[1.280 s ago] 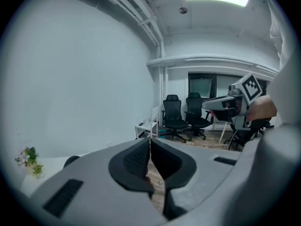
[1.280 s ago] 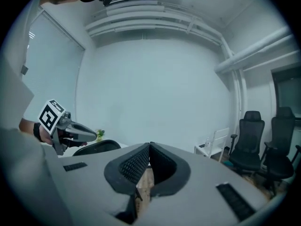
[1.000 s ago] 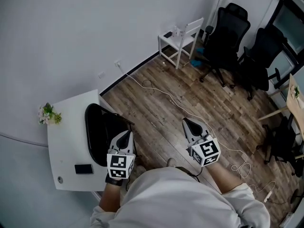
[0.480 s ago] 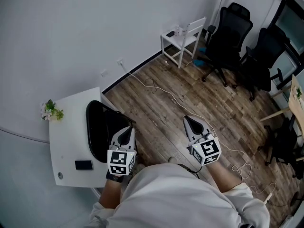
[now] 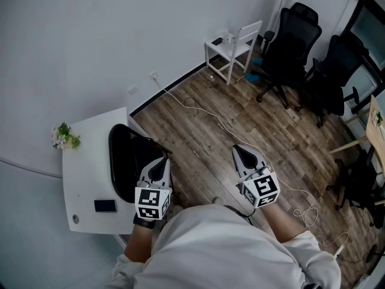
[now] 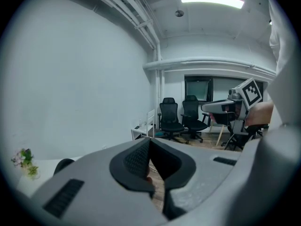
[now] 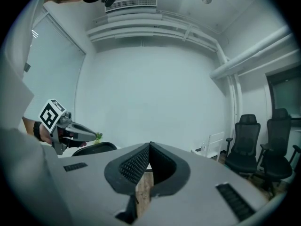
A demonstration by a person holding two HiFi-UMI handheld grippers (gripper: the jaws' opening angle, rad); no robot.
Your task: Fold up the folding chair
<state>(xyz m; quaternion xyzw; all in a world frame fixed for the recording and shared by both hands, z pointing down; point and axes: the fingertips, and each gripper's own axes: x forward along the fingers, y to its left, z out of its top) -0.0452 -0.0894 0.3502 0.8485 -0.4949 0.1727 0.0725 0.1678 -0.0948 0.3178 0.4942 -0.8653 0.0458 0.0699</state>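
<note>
- At the far left, a white table (image 5: 90, 161) carries a small bunch of flowers (image 5: 65, 137) and a dark phone (image 5: 105, 206); neither is part of my job.
- The black folding chair (image 5: 123, 164) stands right against the table's floor-side edge. Its dark rounded panel overlaps the tabletop and its frame bars show on the side toward me.
- As far as I can judge, the folding has not started. The chair looks set up, nothing is gripping it, and the whole task is left to do.
- My left gripper (image 5: 160, 162) hovers just beside the chair's frame, tipped slightly downward and pointing away from my body. Its jaws are pressed together with nothing between them.
- My right gripper (image 5: 236, 150) is held well apart from the chair, over bare wood floor, nearly level and pointing the same way. Its jaws are also closed and empty.
- Both forearms sit close in front of my torso in a waiting posture.
- Further right, a thin cable (image 5: 204, 116) trails across the floor toward a white chair (image 5: 234, 47) and black office chairs (image 5: 289, 41).
</note>
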